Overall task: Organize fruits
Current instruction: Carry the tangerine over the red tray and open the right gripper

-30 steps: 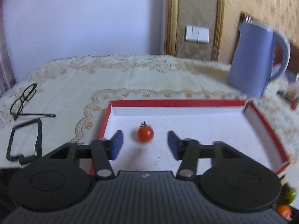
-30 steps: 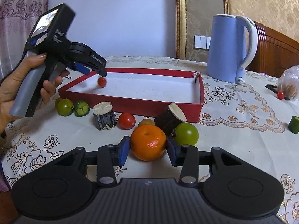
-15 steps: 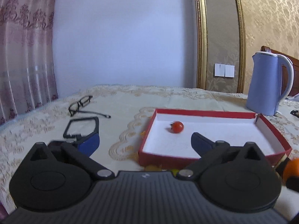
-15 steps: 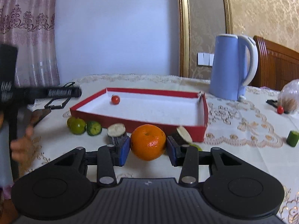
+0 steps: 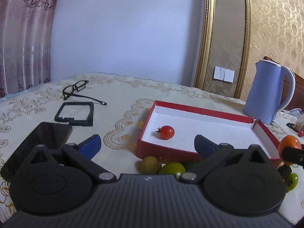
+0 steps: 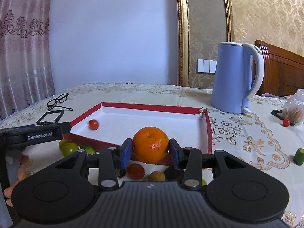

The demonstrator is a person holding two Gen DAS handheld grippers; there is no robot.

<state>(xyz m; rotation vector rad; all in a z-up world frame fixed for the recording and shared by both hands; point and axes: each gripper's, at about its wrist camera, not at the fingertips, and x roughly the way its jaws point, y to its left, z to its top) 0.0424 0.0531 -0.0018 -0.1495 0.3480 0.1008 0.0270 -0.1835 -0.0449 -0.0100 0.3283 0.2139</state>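
Observation:
A red box with a white floor [image 5: 182, 153] [image 6: 152, 107] lies on the table, and a cherry tomato [image 5: 166, 132] [image 6: 93, 124] rests in its left part. My left gripper [image 5: 147, 144] stands wide open and empty before the box's near left corner. My right gripper [image 6: 150, 151] is shut on an orange [image 6: 150, 144] [image 5: 288, 144], lifted near the box's front wall. Green and yellowish fruits [image 5: 172, 168] [image 6: 70, 148] lie on the cloth in front of the box. A red tomato [image 6: 135, 171] and dark cut pieces sit under the right gripper.
A blue kettle [image 5: 267, 93] [image 6: 233, 79] stands behind the box's right end. Glasses [image 5: 76, 89], a black frame [image 5: 75, 114] and a phone [image 5: 41, 142] lie to the left. A small tomato [image 6: 286, 122], a plastic bag [image 6: 294, 108] and a green piece [image 6: 298, 156] sit at right. A hand [image 6: 19, 171] holds the left gripper.
My left gripper let go of the cherry tomato in the box, opened wide and drew back toward the near left. My right gripper lifted the orange off the table.

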